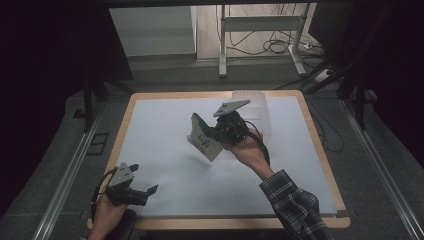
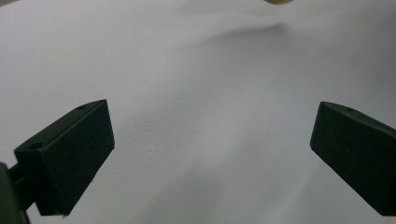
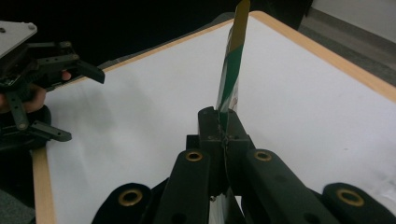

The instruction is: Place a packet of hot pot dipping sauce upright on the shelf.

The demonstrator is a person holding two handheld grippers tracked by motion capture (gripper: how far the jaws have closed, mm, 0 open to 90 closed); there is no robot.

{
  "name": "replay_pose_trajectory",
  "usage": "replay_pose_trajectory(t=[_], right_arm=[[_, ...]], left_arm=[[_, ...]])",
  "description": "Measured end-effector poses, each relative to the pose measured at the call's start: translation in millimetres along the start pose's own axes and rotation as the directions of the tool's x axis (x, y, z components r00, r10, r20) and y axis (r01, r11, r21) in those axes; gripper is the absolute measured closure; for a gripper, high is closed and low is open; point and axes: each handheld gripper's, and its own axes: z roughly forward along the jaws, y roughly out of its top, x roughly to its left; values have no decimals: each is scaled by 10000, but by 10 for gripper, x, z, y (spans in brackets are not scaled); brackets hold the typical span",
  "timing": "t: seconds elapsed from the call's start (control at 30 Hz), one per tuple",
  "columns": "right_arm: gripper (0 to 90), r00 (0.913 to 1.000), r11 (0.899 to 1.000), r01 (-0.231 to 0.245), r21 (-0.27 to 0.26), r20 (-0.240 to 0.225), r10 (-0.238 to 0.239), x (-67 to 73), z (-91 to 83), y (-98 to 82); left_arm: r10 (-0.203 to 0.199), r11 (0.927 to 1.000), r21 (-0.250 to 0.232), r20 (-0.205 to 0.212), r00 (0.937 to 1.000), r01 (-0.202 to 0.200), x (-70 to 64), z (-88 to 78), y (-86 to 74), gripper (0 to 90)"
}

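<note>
Above the middle of the white worktop (image 1: 165, 190), the right gripper (image 1: 216, 133) pinches a flat green-and-white packet (image 1: 202, 140), already lifted; the left gripper (image 1: 145, 192), near the front-left corner, is spread and empty.

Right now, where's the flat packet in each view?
High view: the packet is at table centre, lifted in the right gripper.
Right gripper view: packet edge-on, rising from the shut jaws at centre.
Left gripper view: cannot tell.
Shared landmark: the white sheet.
</note>
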Motion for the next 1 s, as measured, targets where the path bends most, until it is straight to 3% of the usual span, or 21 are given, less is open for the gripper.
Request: replay_pose_trajectory(t=[0.63,1.0], right_arm=[[897,9978,9997,98,-206,653,-84,-360,-222,253],[897,9911,9992,144,-377,1330,-93,-648,-328,379]], left_arm=[[-18,10000,37,20,10000,18,5,1,-2,0],[-24,9999,114,49,10000,24,8,9,-5,0]])
